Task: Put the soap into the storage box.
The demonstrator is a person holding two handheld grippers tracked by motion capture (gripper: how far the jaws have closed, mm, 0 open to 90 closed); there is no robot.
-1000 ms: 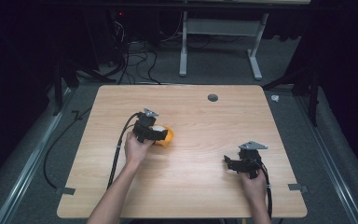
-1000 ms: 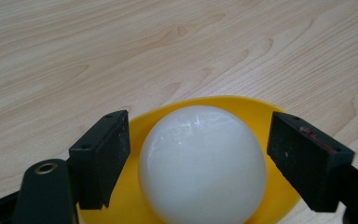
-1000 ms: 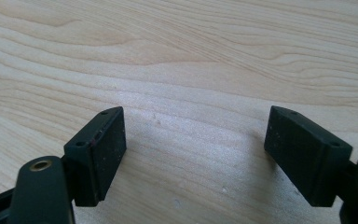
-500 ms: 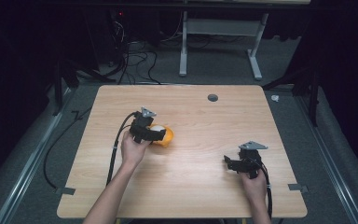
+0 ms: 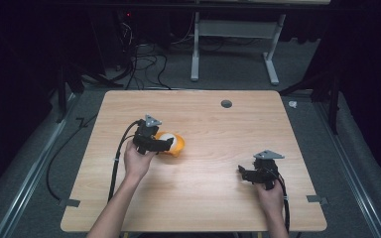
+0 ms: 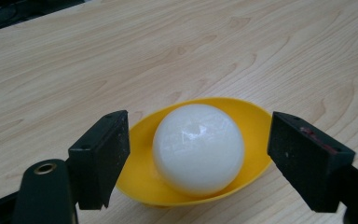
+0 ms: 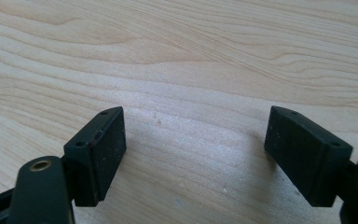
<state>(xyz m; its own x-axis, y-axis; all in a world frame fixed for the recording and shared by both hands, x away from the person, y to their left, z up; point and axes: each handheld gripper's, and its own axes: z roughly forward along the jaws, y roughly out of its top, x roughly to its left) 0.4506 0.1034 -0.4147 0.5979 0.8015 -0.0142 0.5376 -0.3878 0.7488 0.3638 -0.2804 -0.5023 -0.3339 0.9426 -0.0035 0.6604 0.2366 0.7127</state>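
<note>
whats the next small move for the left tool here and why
Probably ease the left tool slightly forward and close it. Its jaws stand open on either side of the yellow bowl, which holds a white ball, with a gap at each side, so nothing is gripped yet. The right tool is open over bare table.

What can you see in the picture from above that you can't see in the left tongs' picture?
From above: the person's hands, both tongs, the right tongs open over bare wood, a dark round spot on the table and cables on the floor. From the left tongs: the ball's shine up close and the open jaws on either side of the bowl. In both: the white ball sitting in the yellow bowl on the wooden table.
</note>
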